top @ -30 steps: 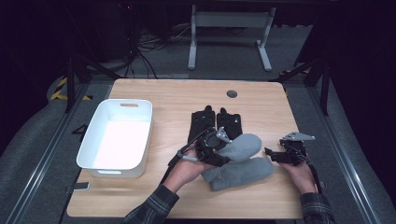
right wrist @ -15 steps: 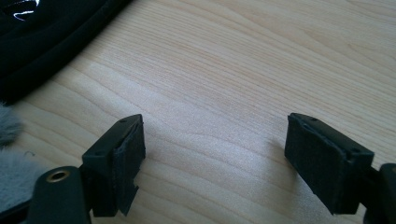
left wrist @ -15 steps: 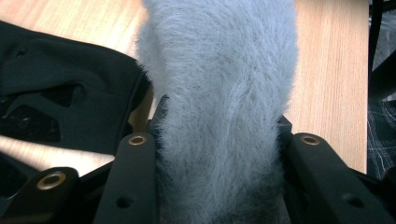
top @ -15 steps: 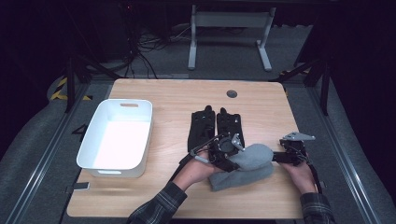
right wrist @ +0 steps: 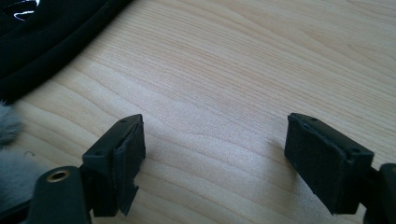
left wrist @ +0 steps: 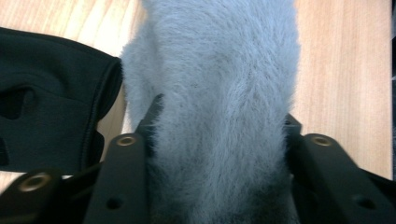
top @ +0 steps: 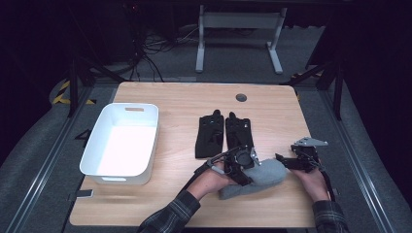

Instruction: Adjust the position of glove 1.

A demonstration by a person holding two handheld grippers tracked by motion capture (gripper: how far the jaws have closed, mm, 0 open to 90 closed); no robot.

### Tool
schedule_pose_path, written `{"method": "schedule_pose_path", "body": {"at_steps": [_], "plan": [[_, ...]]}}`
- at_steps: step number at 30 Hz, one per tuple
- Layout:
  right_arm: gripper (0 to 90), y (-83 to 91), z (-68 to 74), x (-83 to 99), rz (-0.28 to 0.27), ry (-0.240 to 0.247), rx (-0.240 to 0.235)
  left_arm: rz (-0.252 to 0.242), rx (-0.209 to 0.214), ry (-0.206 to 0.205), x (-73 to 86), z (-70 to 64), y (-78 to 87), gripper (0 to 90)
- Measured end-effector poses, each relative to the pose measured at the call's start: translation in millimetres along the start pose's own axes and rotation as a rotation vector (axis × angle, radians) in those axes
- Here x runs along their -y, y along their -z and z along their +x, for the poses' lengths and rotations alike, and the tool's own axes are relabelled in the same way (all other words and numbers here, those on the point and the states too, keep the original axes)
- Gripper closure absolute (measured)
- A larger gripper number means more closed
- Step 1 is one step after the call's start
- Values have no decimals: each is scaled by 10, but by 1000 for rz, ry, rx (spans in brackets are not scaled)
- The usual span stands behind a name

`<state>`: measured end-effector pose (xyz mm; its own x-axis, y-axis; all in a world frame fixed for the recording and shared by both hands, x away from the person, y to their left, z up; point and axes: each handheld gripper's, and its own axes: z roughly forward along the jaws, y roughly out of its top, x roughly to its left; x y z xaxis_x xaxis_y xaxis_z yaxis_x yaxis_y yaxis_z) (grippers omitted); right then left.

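Observation:
Two grey furry items (top: 267, 174) lie stacked at the table's front right. My left gripper (top: 252, 162) is shut on the upper one, and the fur (left wrist: 219, 70) bulges between its jaws (left wrist: 217, 140). A pair of black gloves (top: 224, 133) lies flat just behind, and one glove's cuff (left wrist: 46, 102) touches the fur's left side. My right gripper (top: 284, 161) stands open just right of the grey pile, low over bare wood (right wrist: 212, 154) with nothing between its jaws. A tuft of grey fur (right wrist: 9, 172) and a black glove (right wrist: 46, 32) show at its left.
A white plastic tub (top: 150, 141) sits at the table's left side. A round dark grommet (top: 241, 97) is set in the wooden table (top: 184, 102) near the back edge. A metal stand (top: 238, 19) is on the floor behind.
My left gripper carried one grey furry item right and toward the front edge, laying it over the other. The right gripper has stayed put and open.

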<state>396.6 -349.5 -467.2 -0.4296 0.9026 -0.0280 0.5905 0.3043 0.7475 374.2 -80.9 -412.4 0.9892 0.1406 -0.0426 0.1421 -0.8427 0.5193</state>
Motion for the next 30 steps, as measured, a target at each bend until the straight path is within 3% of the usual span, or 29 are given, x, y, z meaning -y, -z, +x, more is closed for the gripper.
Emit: {"method": "schedule_pose_path", "body": {"at_steps": [5, 9, 13, 17, 23, 30], "plan": [[210, 0, 0, 0, 0, 0, 0, -10, -3, 10, 0, -7, 27, 311], [210, 0, 0, 0, 0, 0, 0, -57, -31, 13, -5, -5, 141, 200], [210, 0, 0, 0, 0, 0, 0, -110, -15, 17, -18, 27, 275, 179], [210, 0, 0, 0, 0, 0, 0, -145, -2, 55, -23, 137, 368, 171], [211, 0, 0, 0, 0, 0, -1, -135, 12, 113, -2, 327, 229, 153], [212, 1, -1, 0, 0, 0, -2, -84, 35, 121, -5, 308, 23, 148]]}}
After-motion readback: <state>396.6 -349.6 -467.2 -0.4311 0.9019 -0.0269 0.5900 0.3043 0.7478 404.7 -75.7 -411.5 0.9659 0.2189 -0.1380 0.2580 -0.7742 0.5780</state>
